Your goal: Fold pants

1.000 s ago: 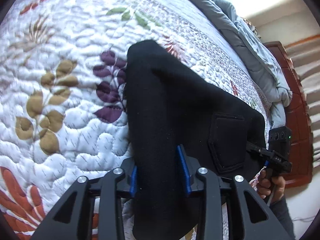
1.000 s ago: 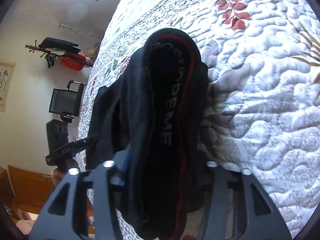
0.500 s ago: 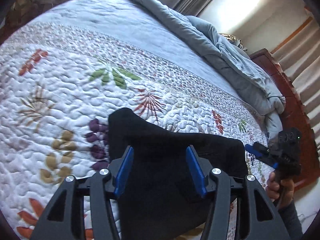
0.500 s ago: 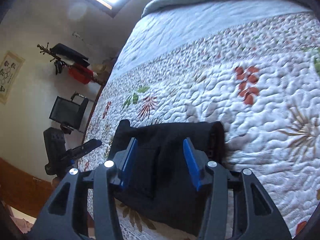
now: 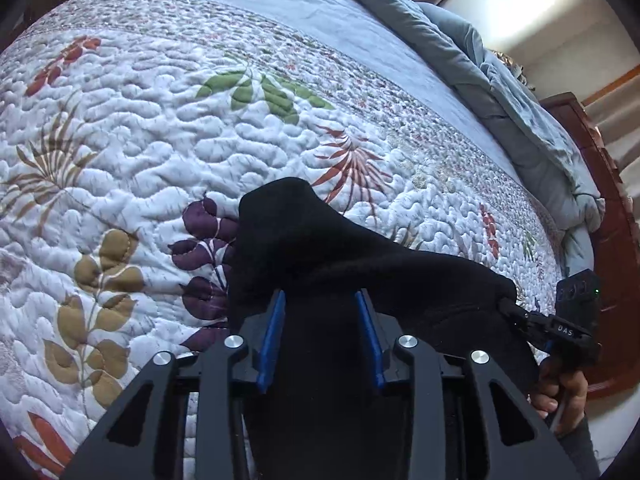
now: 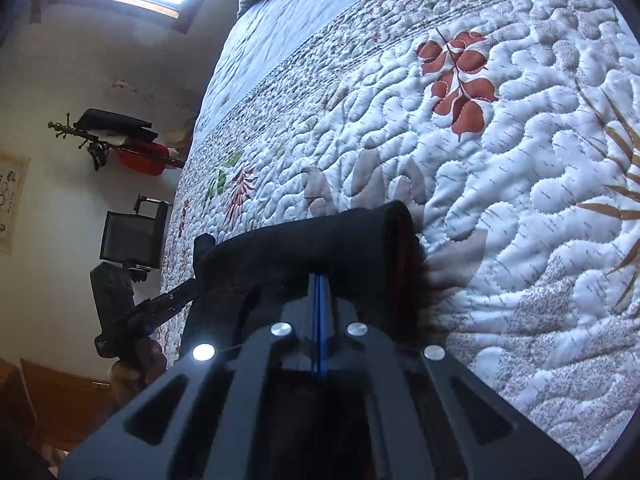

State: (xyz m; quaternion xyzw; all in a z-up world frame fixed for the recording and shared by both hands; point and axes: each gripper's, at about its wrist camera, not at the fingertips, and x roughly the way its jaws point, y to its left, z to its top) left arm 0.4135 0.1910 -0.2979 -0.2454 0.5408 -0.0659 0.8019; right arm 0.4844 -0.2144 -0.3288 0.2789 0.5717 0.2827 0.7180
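Two hand-held grippers are counted, one per hand, and one pair of black fabric pants [image 5: 340,264] folded into a thick bundle. Nearest the left wrist camera, the left hand-held gripper [image 5: 320,300] is seen released, its blue-lined fingers [image 5: 272,336] spread apart with the dark cloth lying between and over them. Nearest the right wrist camera, the right hand-held gripper [image 6: 320,280] is seen clenched, its blue pads pressed together against the bundle's near edge; whether cloth is pinched there cannot be told. The pants [image 6: 312,240] are laid on the white quilted bedspread with leaf patterns [image 5: 140,128], their long axis running across from one gripper to the other. Beyond them a rumpled grey-blue duvet [image 5: 512,92] is heaped along the bed's far side.
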